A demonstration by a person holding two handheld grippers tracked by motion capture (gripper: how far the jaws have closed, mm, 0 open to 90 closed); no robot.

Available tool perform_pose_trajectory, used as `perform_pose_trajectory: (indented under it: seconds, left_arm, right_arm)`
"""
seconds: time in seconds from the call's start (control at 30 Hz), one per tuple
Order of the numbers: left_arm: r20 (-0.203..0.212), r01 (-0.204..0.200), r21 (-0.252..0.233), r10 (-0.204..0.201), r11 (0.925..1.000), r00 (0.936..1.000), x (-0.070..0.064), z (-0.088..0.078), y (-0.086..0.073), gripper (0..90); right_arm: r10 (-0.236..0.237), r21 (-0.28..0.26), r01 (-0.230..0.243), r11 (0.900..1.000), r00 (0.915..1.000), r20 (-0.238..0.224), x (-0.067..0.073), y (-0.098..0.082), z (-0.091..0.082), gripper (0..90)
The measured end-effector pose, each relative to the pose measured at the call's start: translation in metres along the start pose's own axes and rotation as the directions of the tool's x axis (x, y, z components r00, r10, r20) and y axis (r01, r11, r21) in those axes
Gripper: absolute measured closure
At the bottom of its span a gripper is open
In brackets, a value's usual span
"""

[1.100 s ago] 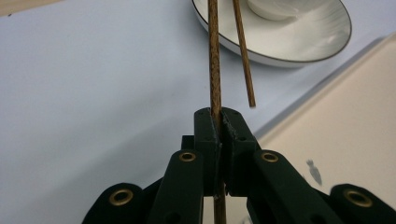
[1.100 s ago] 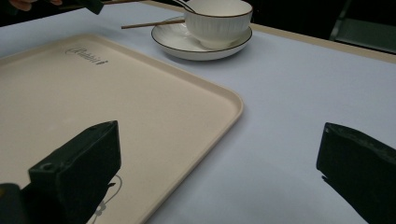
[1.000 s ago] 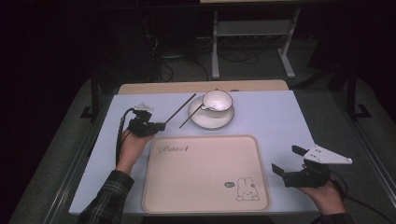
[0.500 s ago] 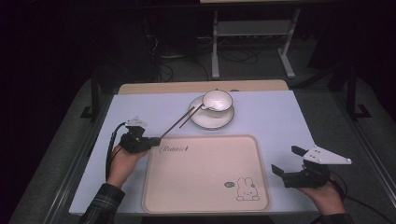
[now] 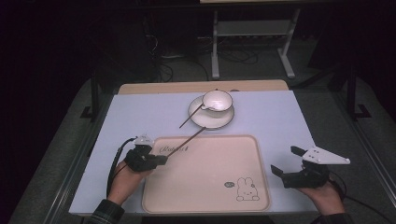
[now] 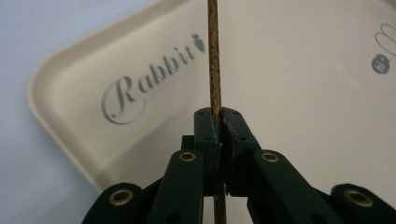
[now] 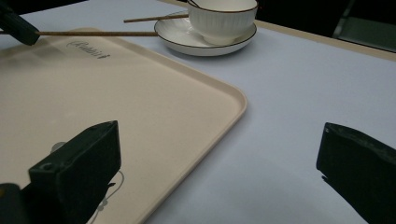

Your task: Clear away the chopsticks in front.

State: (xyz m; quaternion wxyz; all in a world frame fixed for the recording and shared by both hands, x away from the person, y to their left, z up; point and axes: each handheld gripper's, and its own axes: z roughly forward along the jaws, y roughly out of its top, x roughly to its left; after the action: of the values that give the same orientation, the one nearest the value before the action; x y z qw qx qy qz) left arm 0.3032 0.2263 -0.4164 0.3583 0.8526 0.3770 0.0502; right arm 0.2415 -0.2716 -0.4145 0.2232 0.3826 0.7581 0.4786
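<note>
Left gripper [image 5: 161, 159], clamped tight on a brown chopstick [image 6: 214, 60] running straight out between the fingers [image 6: 205, 128] and over the "Rabbit" corner of a beige tray [image 5: 205, 205]. Beyond the far tip, a second chopstick [image 5: 191, 116] propped on a white bowl [image 5: 217, 101] set in a saucer [image 5: 205, 122]. Right gripper [image 5: 286, 162], spread wide and gripping nothing, poised above the pale tabletop [image 7: 299, 93] just off the tray's right edge.

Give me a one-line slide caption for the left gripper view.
Left gripper clamps a wooden chopstick above the beige tray printed "Rabbit".
</note>
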Motion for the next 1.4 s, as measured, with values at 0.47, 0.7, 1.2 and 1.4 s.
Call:
perform_pose_trajectory:
  seconds: [0.47,0.7,1.2,1.4]
  left_arm:
    - [0.031,-0.007,0.052,0.005,0.9986,0.9995,-0.008,0.009,-0.009,85.0]
    - [0.026,-0.006,0.084,0.004,0.9964,0.9997,-0.006,0.016,-0.012,84.7]
    - [0.043,0.006,0.086,-0.01,0.9963,0.999,-0.005,0.015,-0.012,79.8]
    - [0.003,-0.037,0.012,0.037,0.9992,0.9993,-0.005,0.01,0.008,56.9]
  right_arm:
    - [0.0,0.001,0.0,1.0,1.0,0.0,0.0,0.0,0.001,0.0]
    - [-0.001,0.002,0.001,1.0,1.0,-0.002,0.0,0.0,0.001,0.0]
    - [-0.003,0.003,0.003,1.0,1.0,-0.004,0.001,0.0,0.001,0.0]
    - [-0.003,0.0,0.003,1.0,1.0,-0.005,0.001,0.001,0.001,0.0]
